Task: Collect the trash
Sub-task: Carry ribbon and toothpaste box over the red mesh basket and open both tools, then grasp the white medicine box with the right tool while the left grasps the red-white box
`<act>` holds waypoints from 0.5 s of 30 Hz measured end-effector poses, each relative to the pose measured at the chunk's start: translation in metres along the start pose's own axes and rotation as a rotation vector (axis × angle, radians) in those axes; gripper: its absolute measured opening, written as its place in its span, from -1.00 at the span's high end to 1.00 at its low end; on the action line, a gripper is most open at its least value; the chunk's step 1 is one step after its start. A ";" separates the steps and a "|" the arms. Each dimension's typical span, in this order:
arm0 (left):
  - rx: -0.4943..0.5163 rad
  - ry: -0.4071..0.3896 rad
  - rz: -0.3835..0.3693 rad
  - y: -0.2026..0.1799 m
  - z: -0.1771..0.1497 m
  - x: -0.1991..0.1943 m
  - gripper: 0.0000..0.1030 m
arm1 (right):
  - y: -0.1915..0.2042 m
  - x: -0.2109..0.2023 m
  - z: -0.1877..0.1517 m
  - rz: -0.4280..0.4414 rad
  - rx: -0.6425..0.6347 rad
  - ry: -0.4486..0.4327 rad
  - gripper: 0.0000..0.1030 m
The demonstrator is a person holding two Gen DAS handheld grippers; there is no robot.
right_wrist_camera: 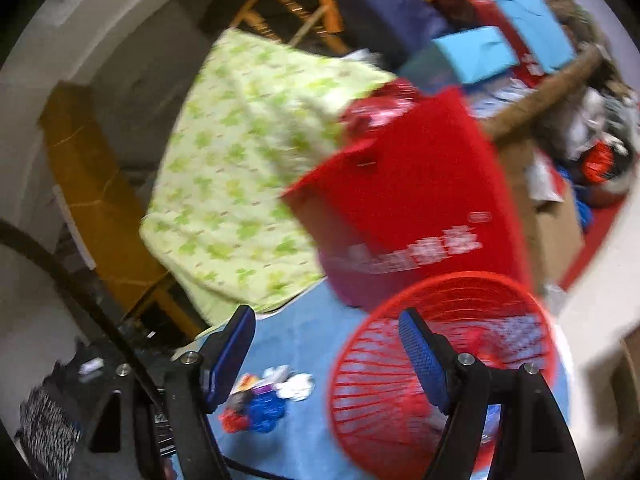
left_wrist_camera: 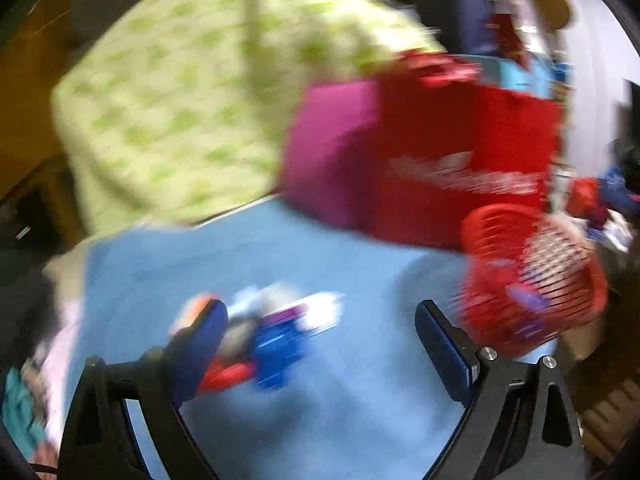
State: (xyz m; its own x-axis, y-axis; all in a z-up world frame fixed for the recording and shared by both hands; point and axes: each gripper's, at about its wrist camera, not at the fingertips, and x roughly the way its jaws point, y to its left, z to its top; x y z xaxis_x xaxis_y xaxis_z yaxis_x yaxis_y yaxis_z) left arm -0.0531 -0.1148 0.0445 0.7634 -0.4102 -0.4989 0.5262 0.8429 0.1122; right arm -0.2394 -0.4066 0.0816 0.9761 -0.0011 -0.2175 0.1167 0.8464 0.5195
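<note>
A small pile of trash (left_wrist_camera: 276, 344), made of blue, red and white wrappers, lies on a blue sheet (left_wrist_camera: 360, 420). My left gripper (left_wrist_camera: 320, 344) hovers over it with its jaws wide apart and nothing between the pads; this view is badly blurred. The pile sits close to the left finger (left_wrist_camera: 200, 344). A red slatted basket (left_wrist_camera: 532, 280) stands tilted at the right with scraps inside. In the right wrist view my right gripper (right_wrist_camera: 328, 360) is open and empty. Its right finger (right_wrist_camera: 424, 360) is in front of the basket (right_wrist_camera: 460, 320) mouth, and the trash pile (right_wrist_camera: 264, 404) lies lower left.
A green-patterned quilt (right_wrist_camera: 240, 168) is heaped behind the sheet. A large red bag with white lettering (right_wrist_camera: 420, 208) stands right behind the basket. Cardboard boxes (right_wrist_camera: 556, 232), light blue boxes (right_wrist_camera: 472, 56) and mixed clutter fill the right. A wooden frame (right_wrist_camera: 96, 200) runs along the left.
</note>
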 end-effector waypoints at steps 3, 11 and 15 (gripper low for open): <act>-0.080 0.051 0.165 0.061 -0.032 0.004 -0.84 | 0.034 0.023 -0.012 0.068 -0.036 0.069 -0.52; -0.285 0.144 0.253 0.136 -0.088 0.039 -0.84 | 0.081 0.125 -0.080 0.144 -0.049 0.370 -0.52; -0.301 0.194 0.237 0.143 -0.102 0.060 -0.84 | 0.081 0.179 -0.105 0.100 -0.037 0.483 -0.52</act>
State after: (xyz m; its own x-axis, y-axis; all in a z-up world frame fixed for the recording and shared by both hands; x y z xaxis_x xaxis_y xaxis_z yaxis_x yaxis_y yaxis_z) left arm 0.0303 0.0167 -0.0569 0.7503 -0.1437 -0.6453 0.1900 0.9818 0.0023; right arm -0.0746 -0.2827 -0.0021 0.7842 0.3210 -0.5310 0.0116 0.8480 0.5299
